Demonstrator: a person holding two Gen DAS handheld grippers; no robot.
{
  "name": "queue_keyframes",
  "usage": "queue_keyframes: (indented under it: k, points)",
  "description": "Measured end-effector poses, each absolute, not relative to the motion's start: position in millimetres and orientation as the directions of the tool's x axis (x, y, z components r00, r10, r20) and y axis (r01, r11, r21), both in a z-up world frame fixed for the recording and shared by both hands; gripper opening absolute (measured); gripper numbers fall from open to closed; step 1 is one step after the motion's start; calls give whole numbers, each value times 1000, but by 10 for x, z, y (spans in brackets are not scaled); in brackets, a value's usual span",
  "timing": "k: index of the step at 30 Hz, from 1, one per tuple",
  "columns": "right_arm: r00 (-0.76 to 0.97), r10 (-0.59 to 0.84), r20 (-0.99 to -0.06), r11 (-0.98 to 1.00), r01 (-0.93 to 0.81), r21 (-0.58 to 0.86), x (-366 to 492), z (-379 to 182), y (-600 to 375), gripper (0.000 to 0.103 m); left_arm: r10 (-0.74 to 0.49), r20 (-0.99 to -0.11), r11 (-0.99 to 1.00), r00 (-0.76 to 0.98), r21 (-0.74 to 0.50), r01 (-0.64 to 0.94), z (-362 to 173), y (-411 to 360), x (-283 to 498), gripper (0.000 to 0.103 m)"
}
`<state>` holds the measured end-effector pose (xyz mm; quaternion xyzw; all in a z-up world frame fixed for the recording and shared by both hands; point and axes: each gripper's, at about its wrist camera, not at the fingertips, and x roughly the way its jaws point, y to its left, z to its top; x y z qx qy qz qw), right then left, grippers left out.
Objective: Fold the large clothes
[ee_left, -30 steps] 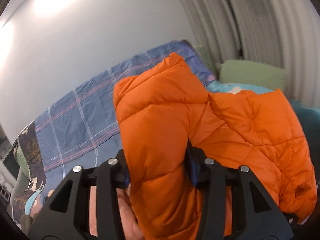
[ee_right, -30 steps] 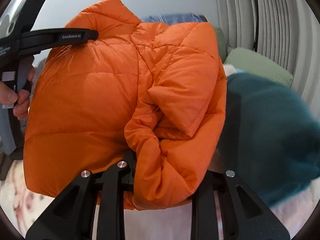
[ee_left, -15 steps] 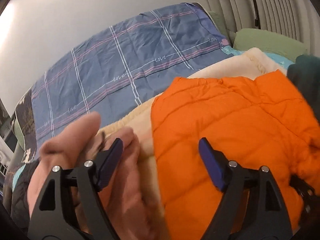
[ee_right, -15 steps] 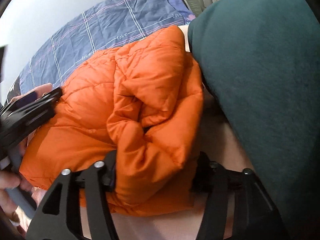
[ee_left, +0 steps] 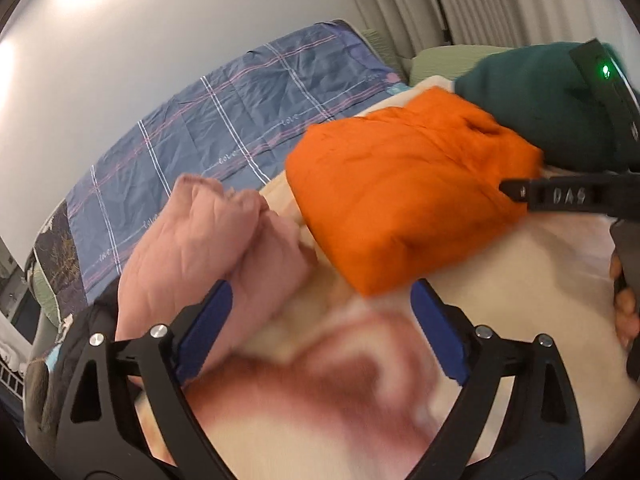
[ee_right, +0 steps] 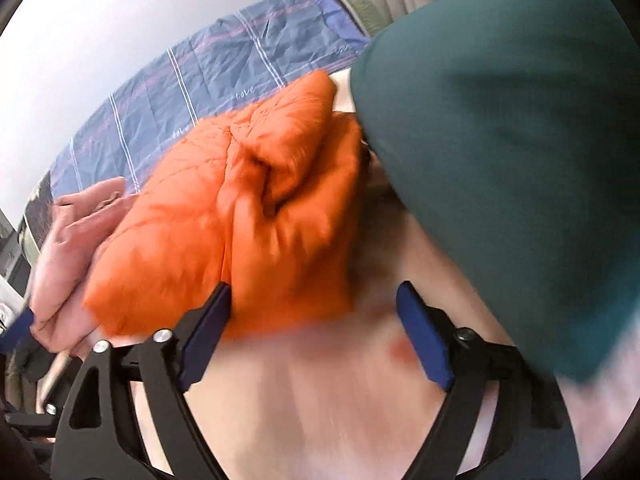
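Note:
The orange puffer jacket [ee_left: 404, 200] lies folded into a compact bundle on a cream and reddish blanket [ee_left: 320, 400]; it also shows in the right wrist view [ee_right: 240, 216]. My left gripper [ee_left: 318, 332] is open and empty, just in front of the bundle's near corner. My right gripper [ee_right: 312, 332] is open and empty, its left finger close to the bundle's near edge. The right gripper's body [ee_left: 580, 196] shows at the right edge of the left wrist view.
A pink garment [ee_left: 208, 248] lies folded left of the jacket. A dark green garment [ee_right: 512, 160] lies close on the right. A blue plaid sheet [ee_left: 224, 136] covers the bed behind. Green pillows [ee_left: 444, 60] and a curtain are at the back.
Both grippers have let go of the orange jacket and opened. The jacket went from held up in the air to lying folded on the blanket, and both grippers have pulled back.

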<state>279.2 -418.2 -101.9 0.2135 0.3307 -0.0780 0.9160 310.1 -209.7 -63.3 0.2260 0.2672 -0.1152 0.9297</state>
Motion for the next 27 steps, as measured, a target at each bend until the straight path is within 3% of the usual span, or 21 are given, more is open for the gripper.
queue_keyframes:
  k: [3,8,11,18,21,27]
  points:
    - [760,34,-650,915,238,326,2435,-1033,-4075,86,-130,-560,873,818,327,363,-643,-1980,2800,95]
    - [735,25,-678,928,235,289,1737,-945,-3915,85,-267,-628,886,731,139,443,-593,-1757,2273,99]
    - [747,18,-665,935,223,275,1341,-754,-3760,85,-334,-597,891,730,52,451,-442,-1612,1892,101]
    - [808,-104,-580,961,231,150,455,-314,-3300,88,-331,-488,909,808,66,412,-89,-1478,1219,101]
    - [823,-135,-552,965,236,116,169,-222,-3129,89,-266,-471,931,841,103,351,-41,-1435,991,101]
    - [857,-174,-486,970,235,66,-191,-8,-2896,91,-275,-447,948,851,19,317,69,-1240,629,101]
